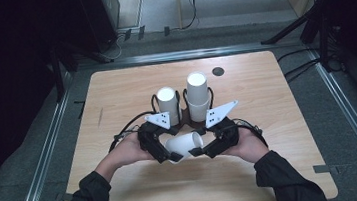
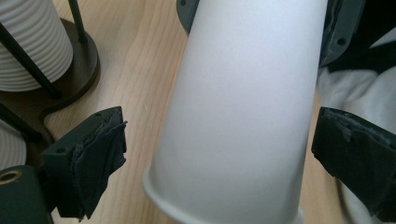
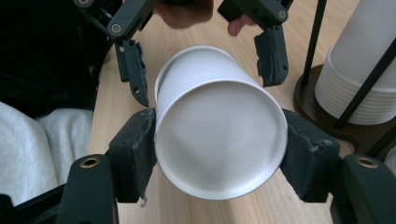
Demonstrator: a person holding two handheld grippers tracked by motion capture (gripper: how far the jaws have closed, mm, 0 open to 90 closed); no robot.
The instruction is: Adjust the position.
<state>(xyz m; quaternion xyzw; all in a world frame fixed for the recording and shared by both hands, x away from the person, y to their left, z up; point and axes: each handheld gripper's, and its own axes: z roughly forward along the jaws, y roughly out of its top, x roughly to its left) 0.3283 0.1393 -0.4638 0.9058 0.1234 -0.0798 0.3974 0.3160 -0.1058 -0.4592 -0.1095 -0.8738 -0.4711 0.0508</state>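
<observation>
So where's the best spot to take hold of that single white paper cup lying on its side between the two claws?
Grip the white paper cup across its narrow base end, pads on opposite sides of the round wall, as the right claw does now. The rolled rim flares wider, and the left claw stands open around that end without touching.

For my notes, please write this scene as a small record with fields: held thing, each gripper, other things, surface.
held thing: white paper cup, lying on its side
right gripper: fingers pressed on the cup's base end
left gripper: open, fingers apart from the cup's sides
other things: two stacks of cups in a dark wire holder
surface: wooden table
</observation>
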